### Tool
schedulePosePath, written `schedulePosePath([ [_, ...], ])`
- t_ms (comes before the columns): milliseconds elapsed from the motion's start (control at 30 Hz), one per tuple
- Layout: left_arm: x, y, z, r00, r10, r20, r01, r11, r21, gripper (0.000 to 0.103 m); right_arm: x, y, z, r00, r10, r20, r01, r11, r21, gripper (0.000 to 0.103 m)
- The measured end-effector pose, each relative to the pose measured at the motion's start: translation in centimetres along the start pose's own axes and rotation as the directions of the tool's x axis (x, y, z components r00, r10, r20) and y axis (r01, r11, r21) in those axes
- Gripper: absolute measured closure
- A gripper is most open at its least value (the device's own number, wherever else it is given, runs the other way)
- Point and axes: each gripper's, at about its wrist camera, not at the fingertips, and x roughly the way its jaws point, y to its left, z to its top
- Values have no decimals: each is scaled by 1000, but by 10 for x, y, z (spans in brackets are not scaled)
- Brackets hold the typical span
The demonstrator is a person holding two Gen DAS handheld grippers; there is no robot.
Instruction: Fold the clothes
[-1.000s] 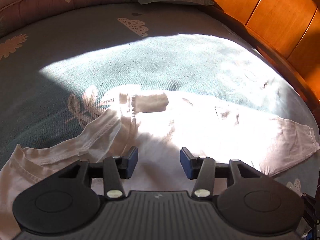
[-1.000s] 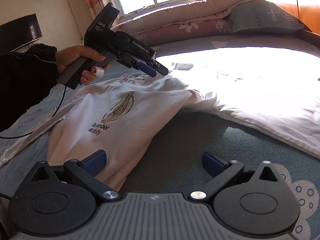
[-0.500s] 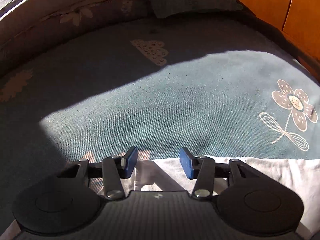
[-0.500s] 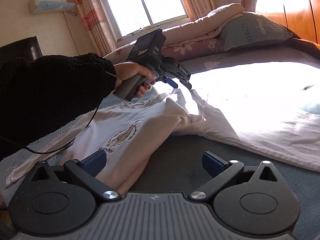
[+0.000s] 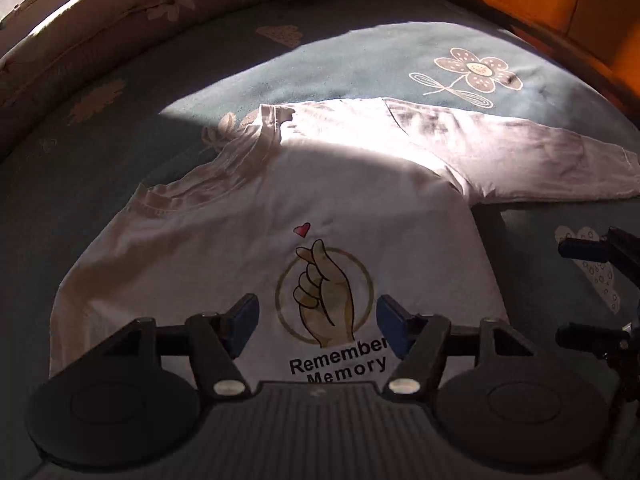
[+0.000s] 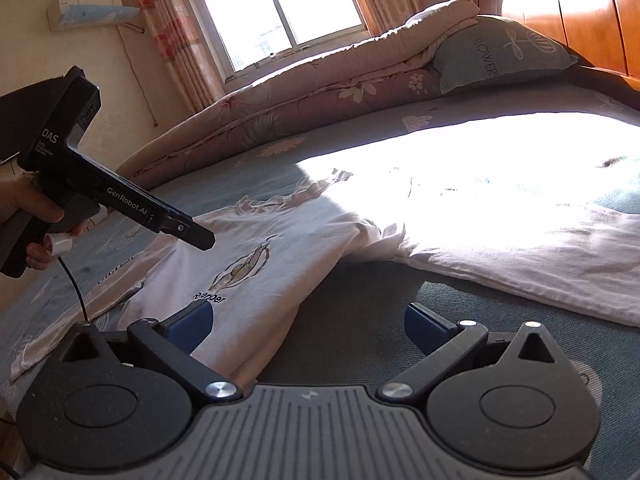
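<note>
**White T-shirt spread on bed, both grippers empty**

White T-shirt (image 5: 248,216) lies flat on the blue flowered bed (image 5: 340,68), printed chest side up, one sleeve stretched toward the wooden-headboard edge, upper part in sunlight. Left gripper (image 5: 318,320) hovers above the finger-heart print (image 5: 324,296), jaws opening, nothing pinched between them. Right gripper (image 6: 308,322) sits low by the shirt's side edge, jaws spread wide, holding nothing; one pad (image 6: 192,322) over the cloth, the other over bare bed. Folded quilt (image 6: 320,92) and pillow (image 6: 500,56) along the far edge.
</note>
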Motion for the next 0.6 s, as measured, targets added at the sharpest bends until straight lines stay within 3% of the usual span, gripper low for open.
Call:
schedulePosePath([
  [267,-41,-22,-112,987,-17,161,49,979,-197,13,5,0,-11,997,36,-63,-32,997,70,0],
  [433,-24,-15,-155,992,-21,122,64,931,-360,13,5,11,-30,991,46,-126,-33,994,100,0],
  [600,-18,-8,-182,989,-35,144,94,900,-425,9,5,16,-43,993,23,-116,-13,996,84,0],
])
